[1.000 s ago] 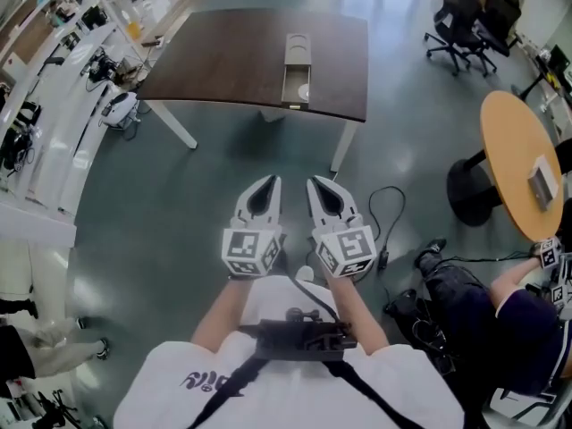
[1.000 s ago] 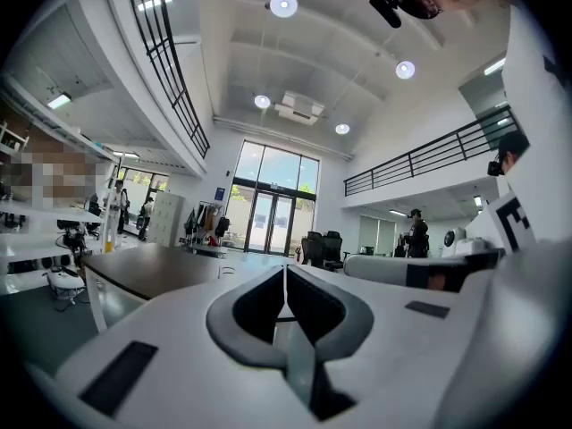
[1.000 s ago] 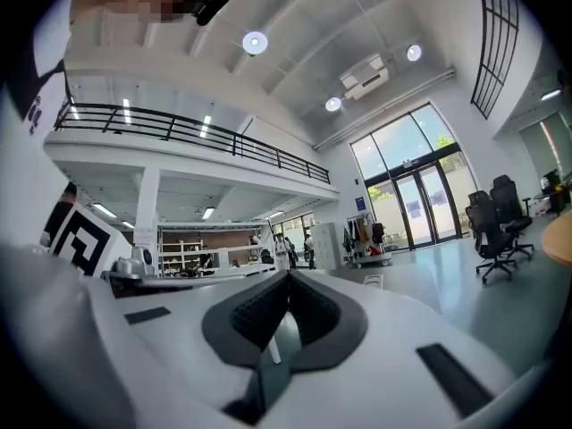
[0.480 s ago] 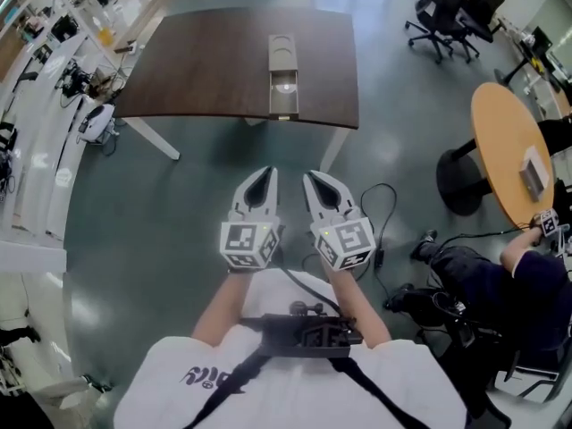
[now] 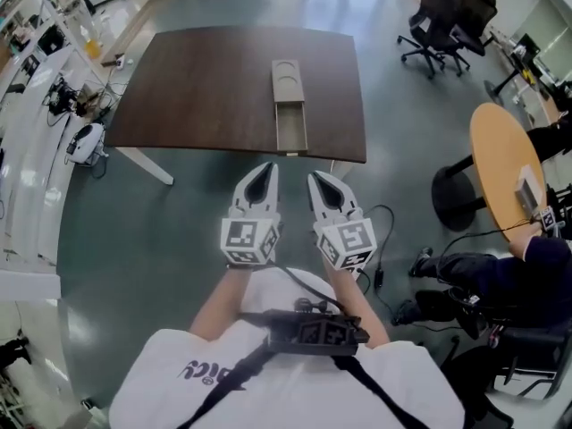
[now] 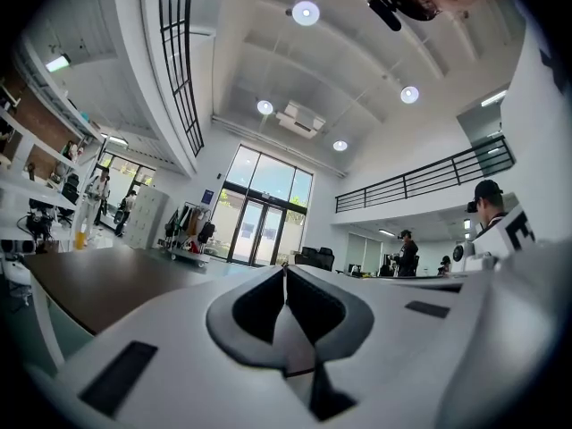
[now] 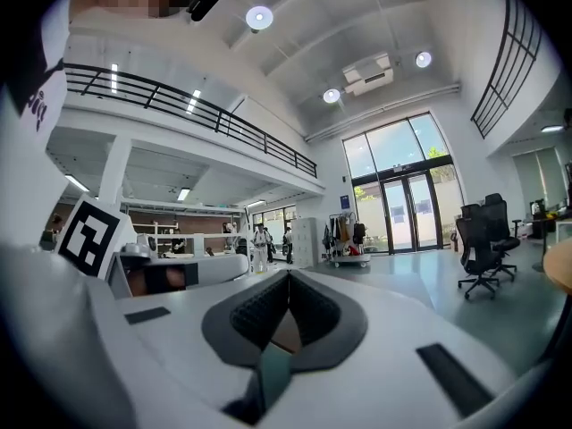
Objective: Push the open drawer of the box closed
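A long wooden box lies on the dark brown table, with its open drawer pulled out toward the table's near edge. Both grippers are held side by side in front of my chest, over the floor and short of the table. The left gripper is shut with nothing in it, its tips meeting in the left gripper view. My right gripper is also shut and empty, as the right gripper view shows. Both point up and forward.
A round orange table stands to the right, with a seated person beside it. Black office chairs are at the far right. A cable trails on the floor. Workbenches line the left side.
The table and box have come nearer to the grippers in the head view. Both grippers stay shut and side by side.
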